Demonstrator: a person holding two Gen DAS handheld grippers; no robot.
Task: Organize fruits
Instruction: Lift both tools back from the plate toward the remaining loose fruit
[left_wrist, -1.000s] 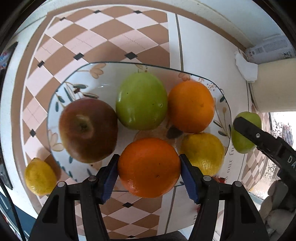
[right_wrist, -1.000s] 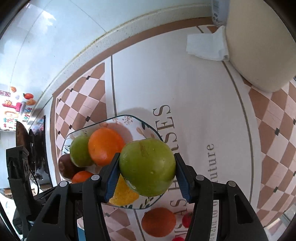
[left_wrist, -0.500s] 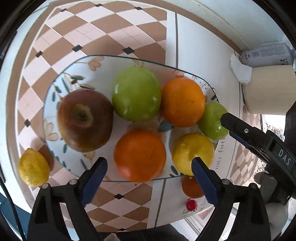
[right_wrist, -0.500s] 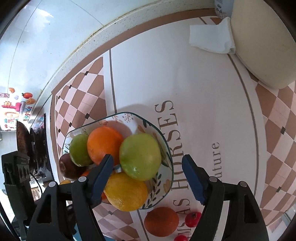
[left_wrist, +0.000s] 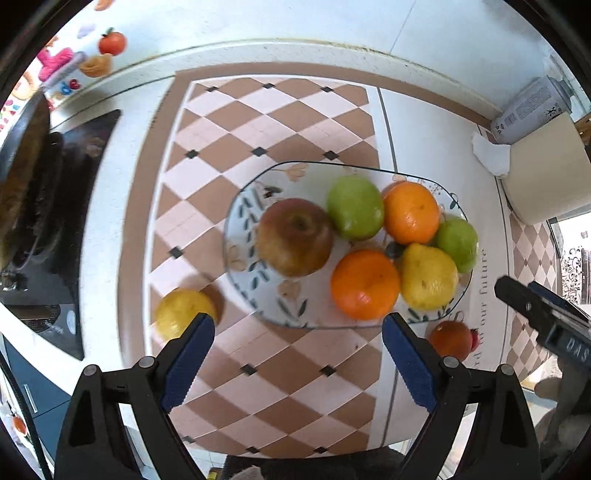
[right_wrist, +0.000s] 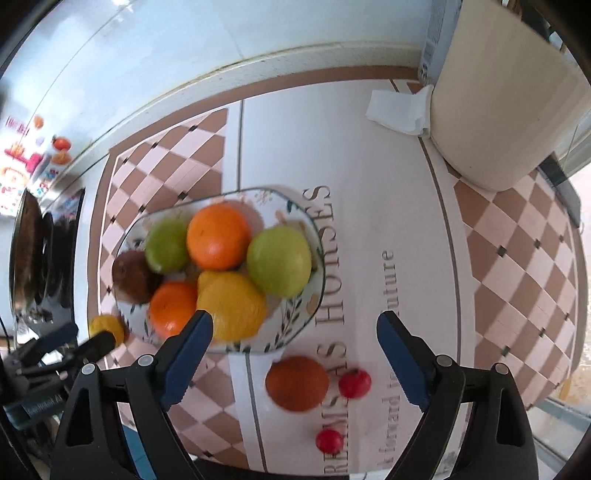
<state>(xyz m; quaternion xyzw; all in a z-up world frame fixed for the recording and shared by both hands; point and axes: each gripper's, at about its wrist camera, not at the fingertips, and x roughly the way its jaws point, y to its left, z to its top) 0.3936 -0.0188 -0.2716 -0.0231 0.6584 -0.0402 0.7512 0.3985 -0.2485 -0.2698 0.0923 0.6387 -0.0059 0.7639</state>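
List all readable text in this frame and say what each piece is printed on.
"HORSES": table mat, beside the fruit plate.
"future": same mat, smaller script.
"our future": same mat, left wrist view.
"DAS": right gripper body, upside down.
Further mat lettering along the near edge is cut off.
Print on the gray can, the wall stickers and the left gripper label: too small or blurred.

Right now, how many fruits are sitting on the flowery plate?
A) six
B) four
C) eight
A: the plate holds a red apple, two green apples, two oranges and one yellow fruit.
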